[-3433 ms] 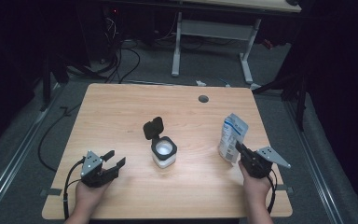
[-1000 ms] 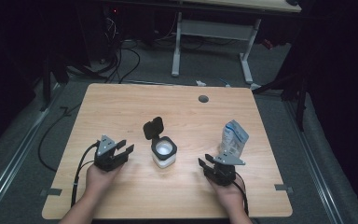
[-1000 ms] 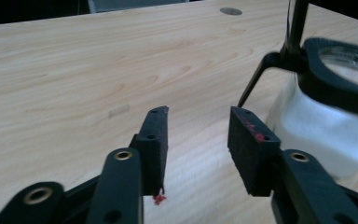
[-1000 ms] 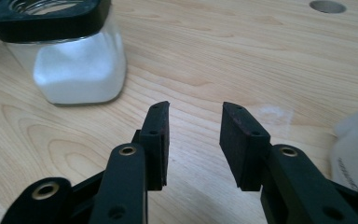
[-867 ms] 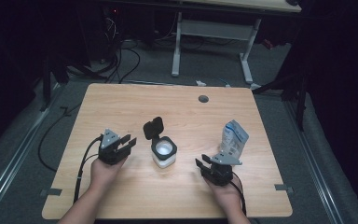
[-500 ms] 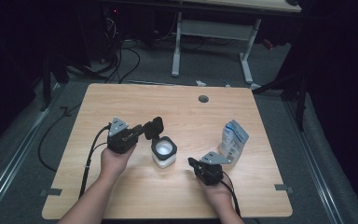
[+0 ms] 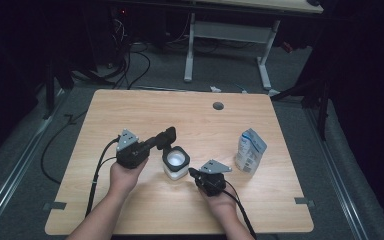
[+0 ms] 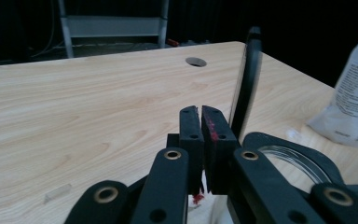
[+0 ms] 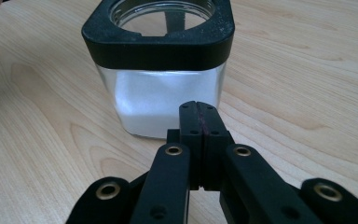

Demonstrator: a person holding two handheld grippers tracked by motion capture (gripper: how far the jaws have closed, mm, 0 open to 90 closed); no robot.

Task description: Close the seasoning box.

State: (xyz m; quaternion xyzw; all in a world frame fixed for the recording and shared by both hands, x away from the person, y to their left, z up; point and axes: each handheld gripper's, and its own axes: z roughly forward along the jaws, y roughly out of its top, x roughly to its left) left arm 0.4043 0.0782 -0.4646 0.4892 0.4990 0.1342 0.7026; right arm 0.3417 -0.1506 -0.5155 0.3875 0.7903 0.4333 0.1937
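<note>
Jar (image 7: 175, 163) of white powder stands mid-surface, its hinged lid (image 7: 167, 136) upright. Left claw (image 7: 156, 143), jaws closed and empty, sits beside the lid; right claw (image 9: 198, 116), likewise closed, nears the jar's side. Next move is probably to push the lid shut while steadying the jar.

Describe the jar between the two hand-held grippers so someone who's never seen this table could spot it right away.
Start at the light wooden table and look to its middle, a little toward the person. There stands the jar, a squarish clear container with white contents and a black rim, its black flip lid standing open. Its only neighbour, a white and blue pouch, stands off to the right and is soft, not rigid.
</note>
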